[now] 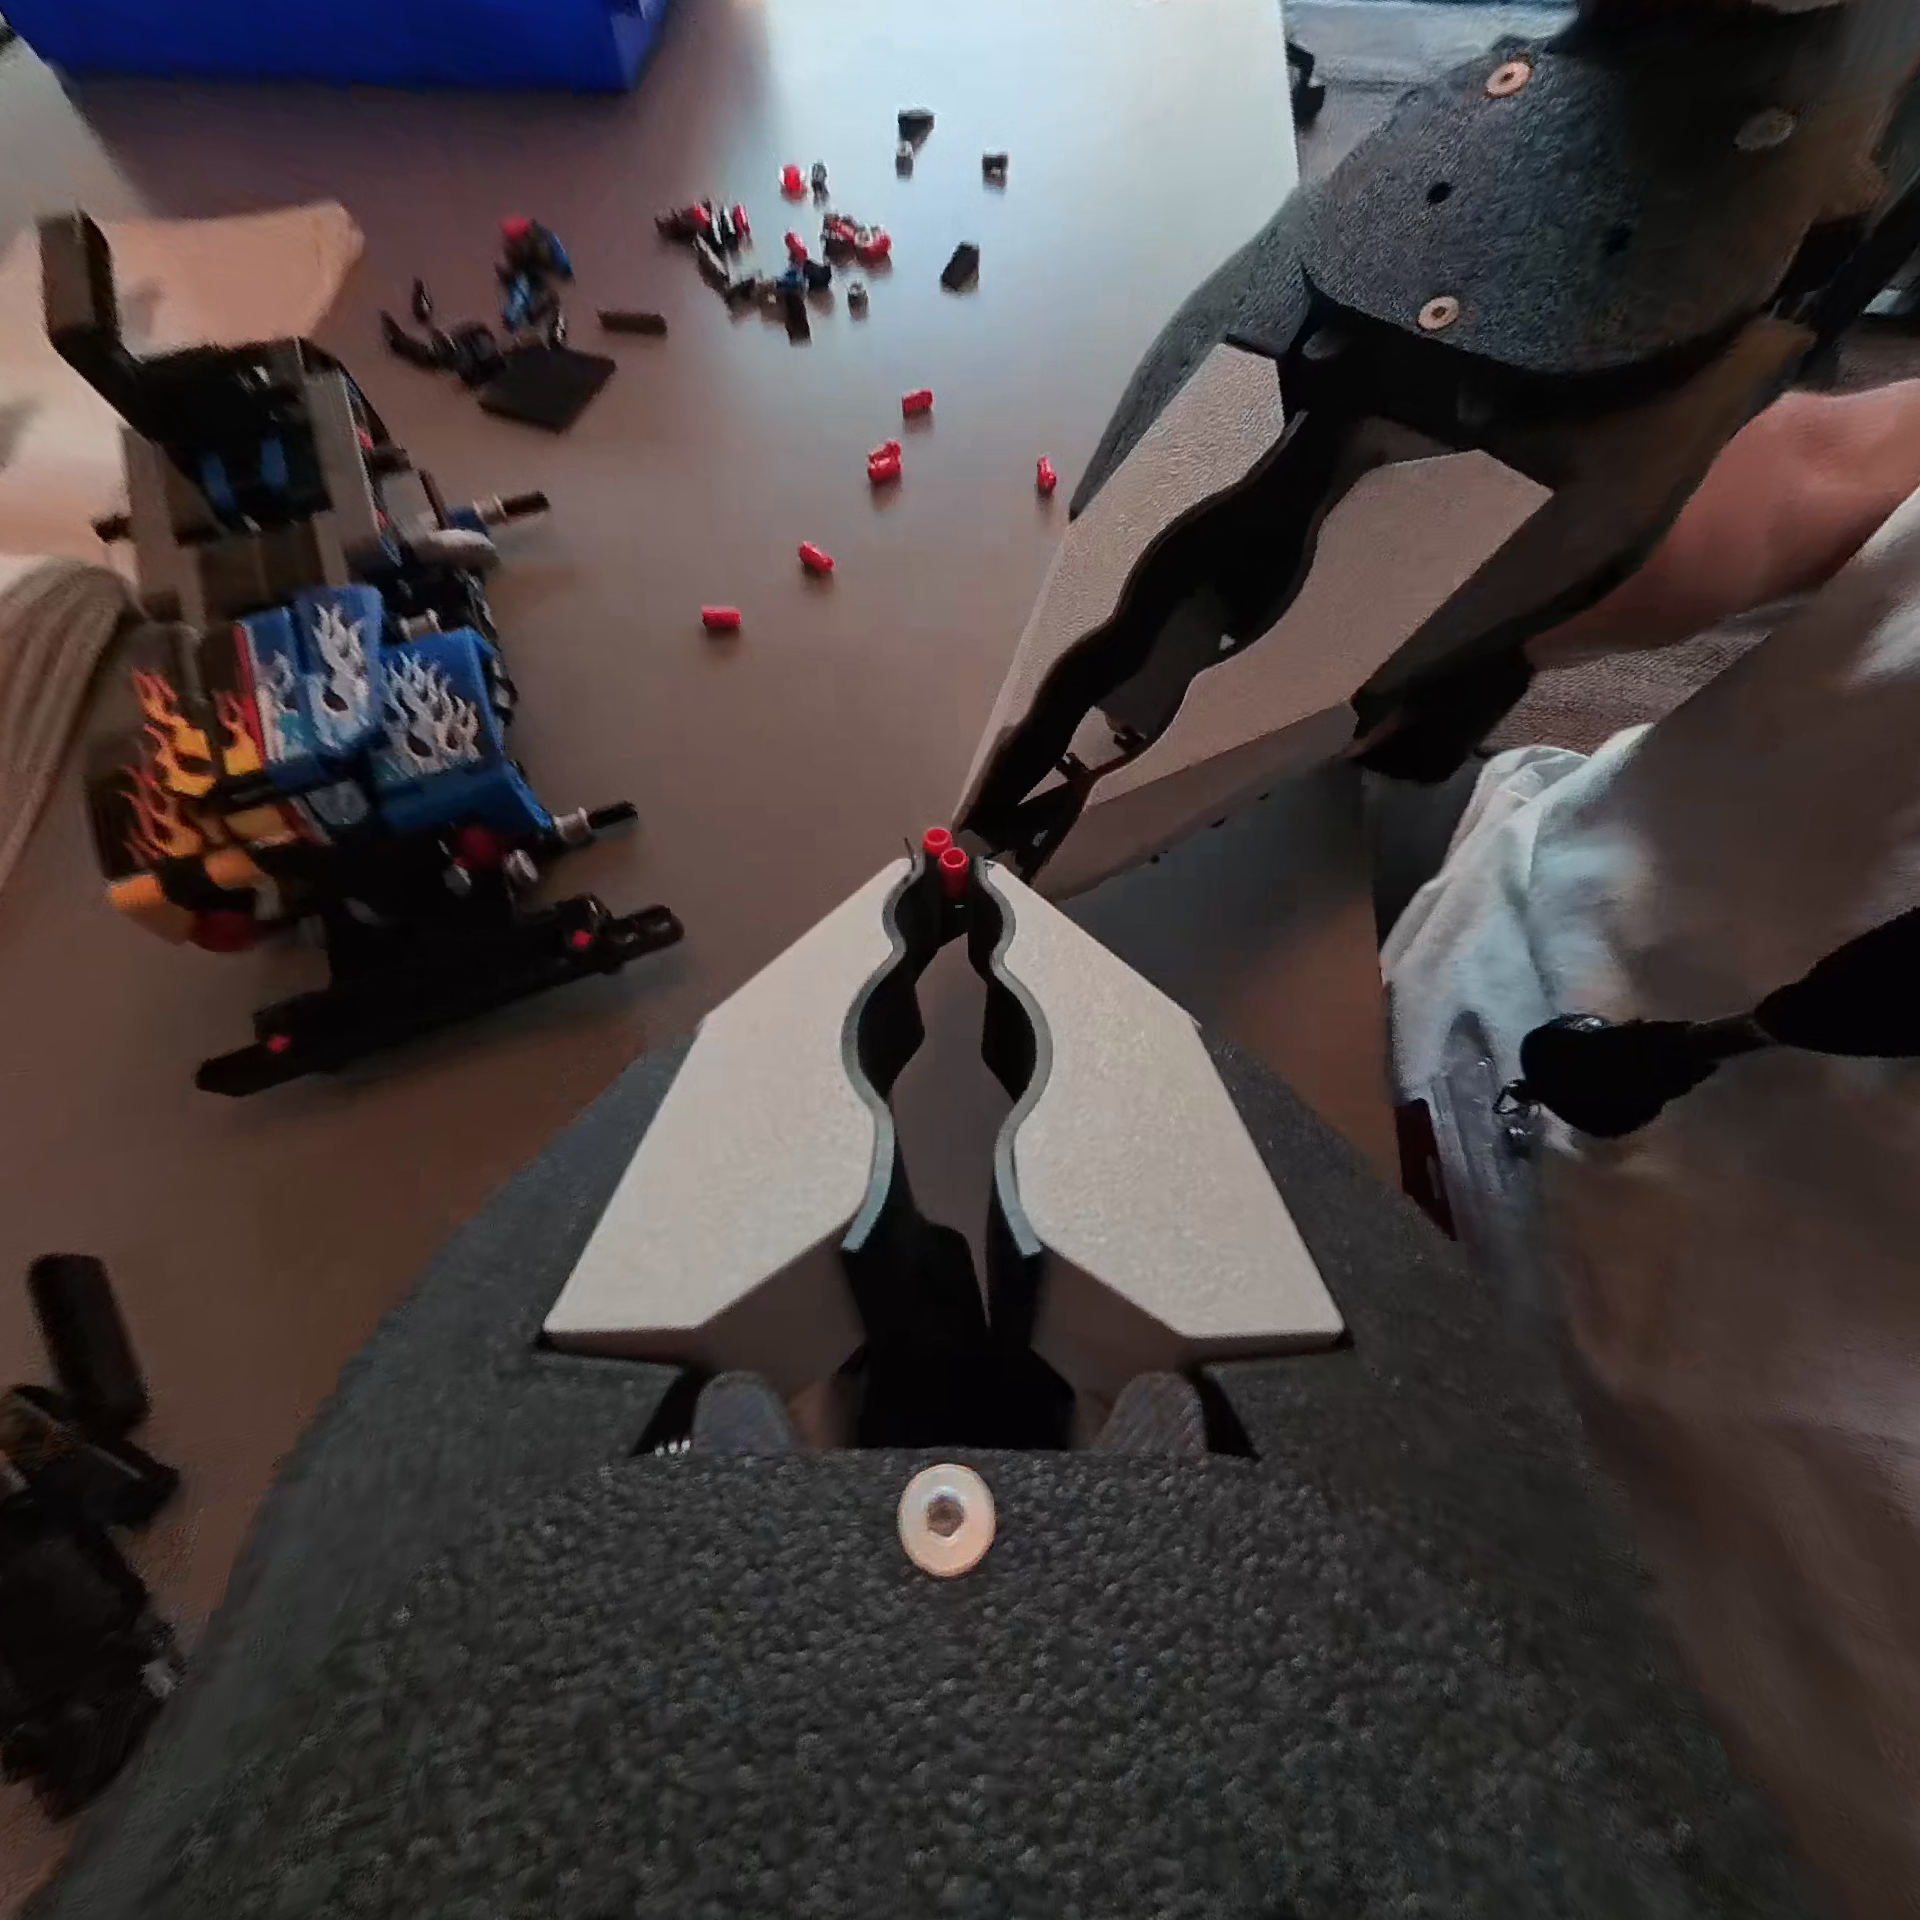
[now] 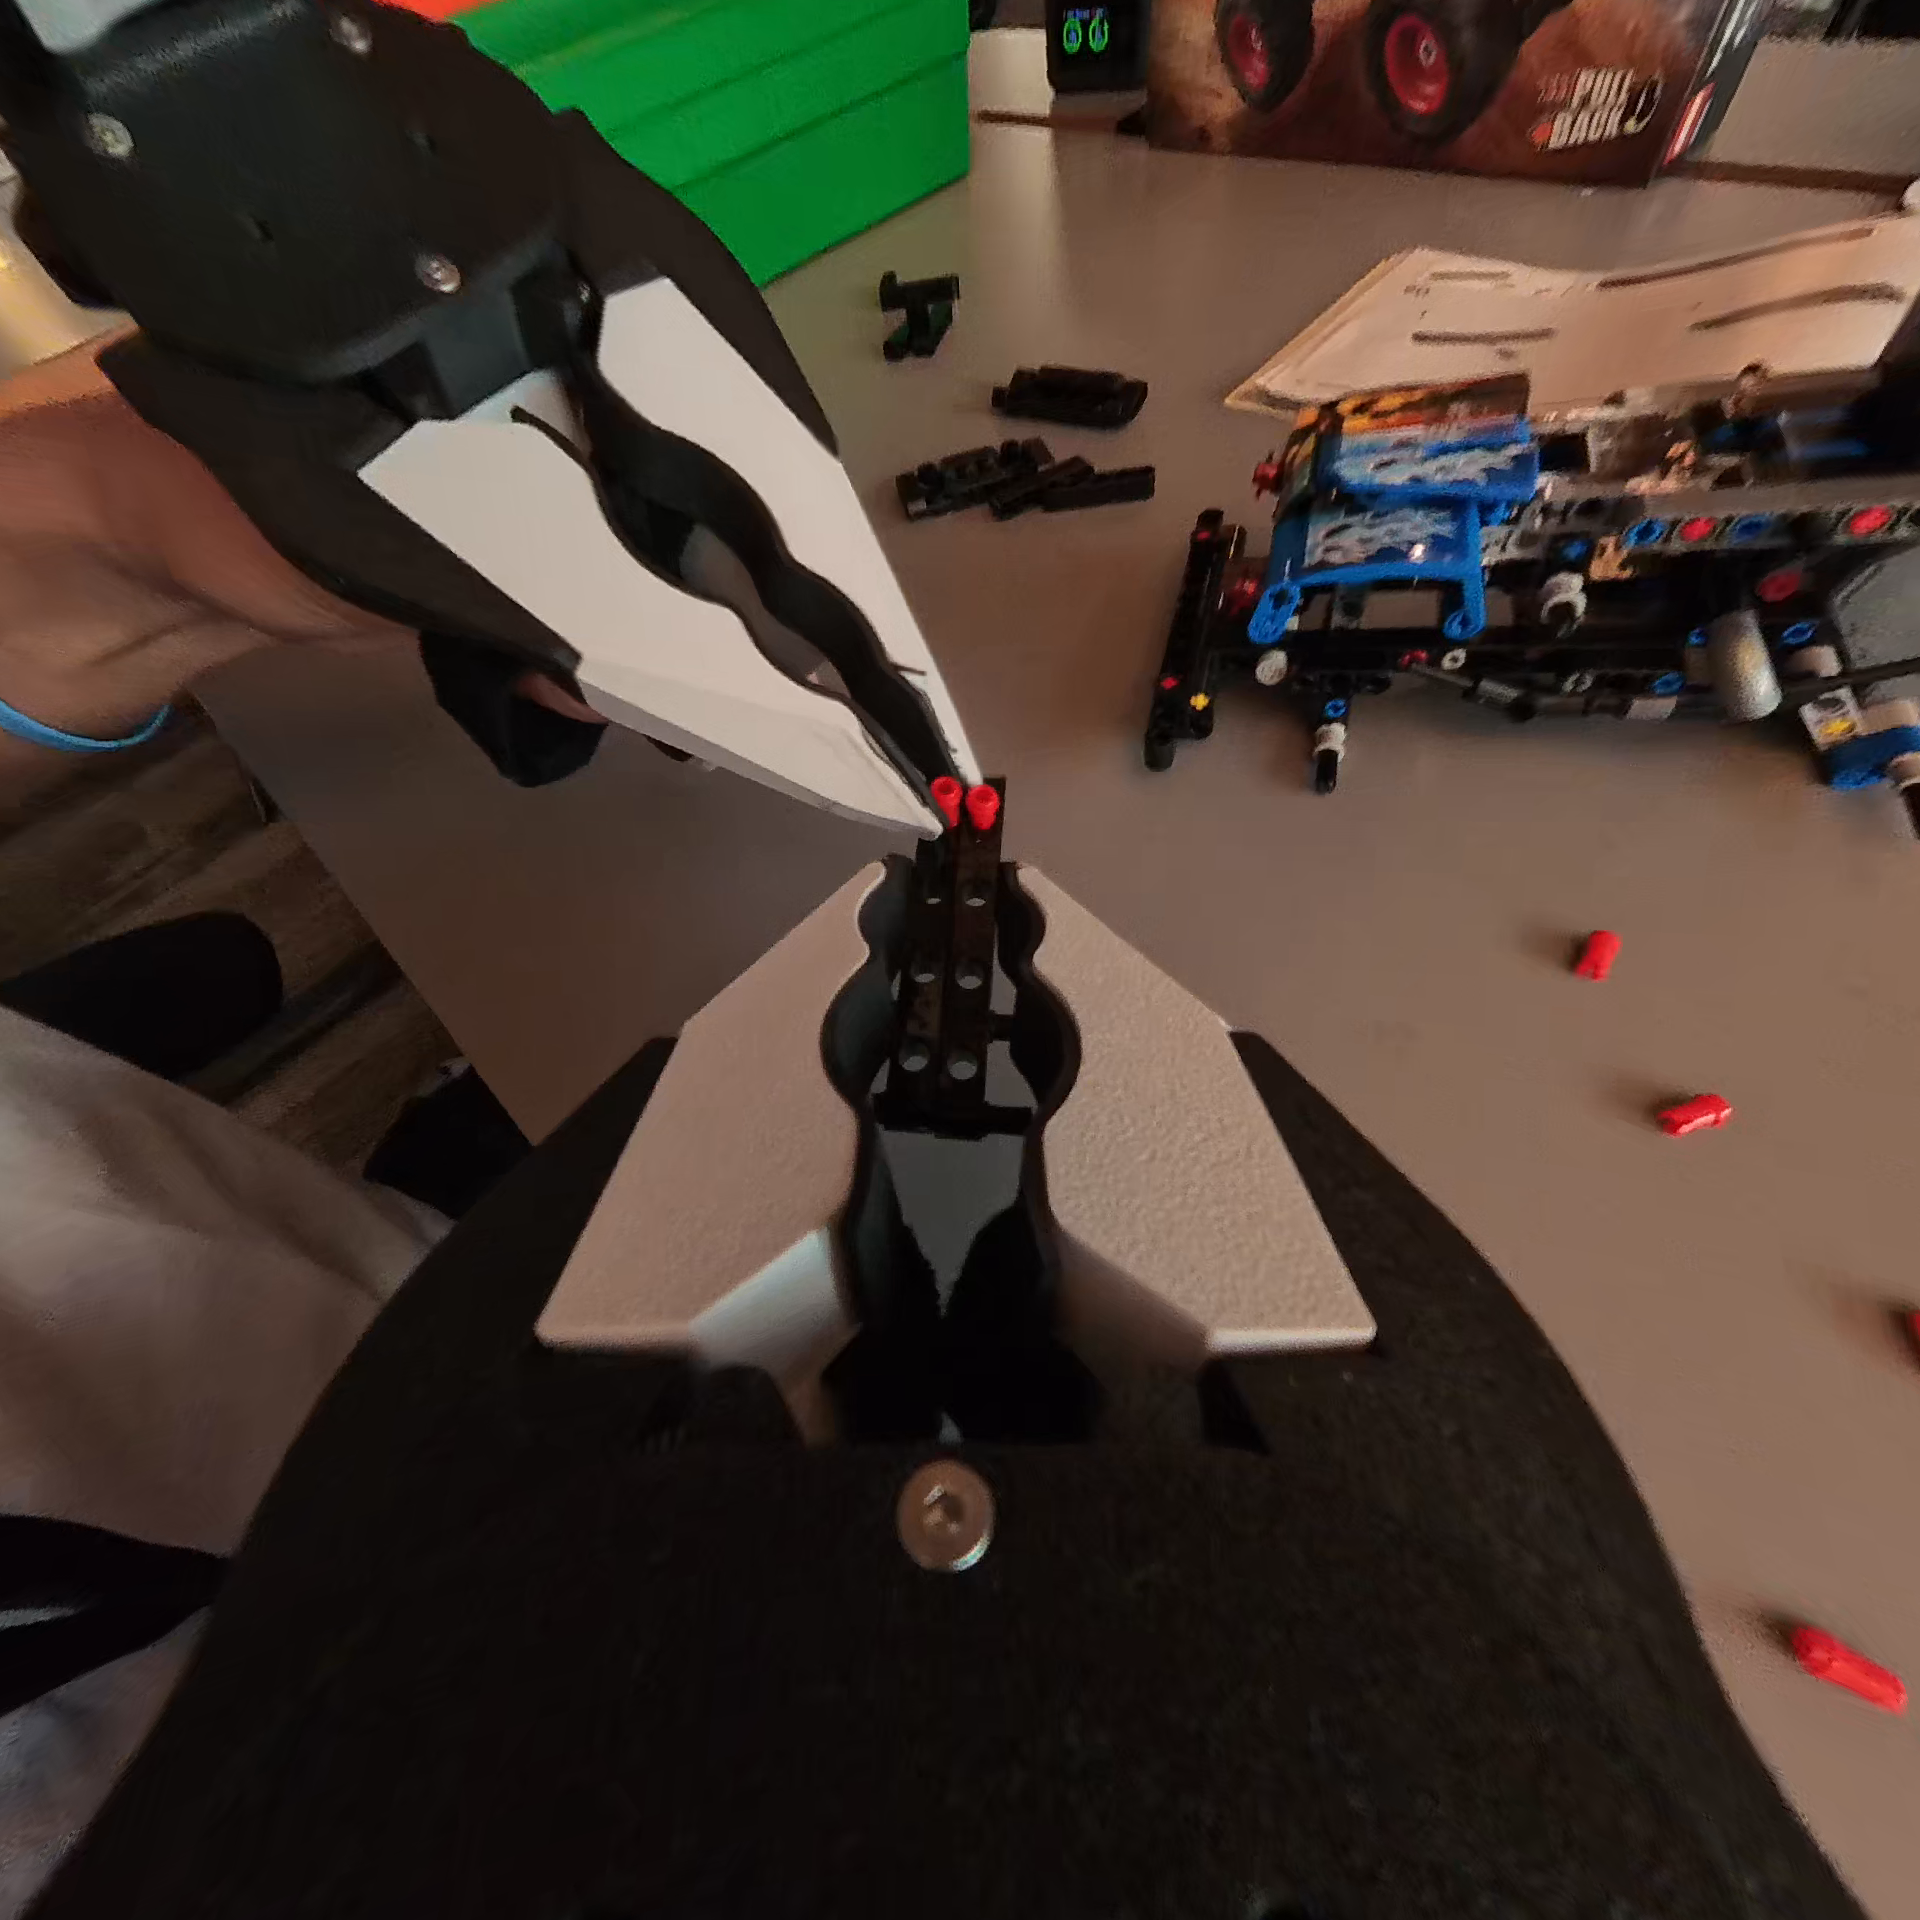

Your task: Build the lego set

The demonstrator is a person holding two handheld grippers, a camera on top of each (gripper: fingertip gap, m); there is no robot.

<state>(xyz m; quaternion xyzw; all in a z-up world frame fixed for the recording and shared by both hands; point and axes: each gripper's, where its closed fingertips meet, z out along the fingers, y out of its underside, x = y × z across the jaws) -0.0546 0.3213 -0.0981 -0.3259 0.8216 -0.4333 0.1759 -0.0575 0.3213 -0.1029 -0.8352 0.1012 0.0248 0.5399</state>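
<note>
Right gripper (image 2: pixel 951 873): two pale, grainy wedge fingers with wavy black inner pads, clamped on the beam; body of black speckled foam-like plastic with one silver screw.
Beam (image 2: pixel 951 977): black, flat, perforated with two rows of round holes, held lengthwise between the right fingers, its far end protruding past the tips.
Pins (image 2: pixel 964 802): two red, short, tubular pegs, seated side by side in the beam's far end.
Left gripper (image 1: pixel 943 883): same build; fingertips drawn nearly together at the pins and the beam end, but which part is pinched cannot be told.
Truck (image 2: pixel 1538 582): partly built, black studless frame with blue panels bearing white flame prints, lying on the table to the right of the grippers in the right view.
Loose pins (image 1: pixel 883 462): glossy red cylinders, scattered on the table.
Loose beams (image 2: pixel 1023 483): black bars, grouped beyond the grippers.
Table (image 2: pixel 1299 1039): smooth, matte, grey-beige.
Booklet (image 2: pixel 1558 322): pale paper, lying open behind the truck.
</note>
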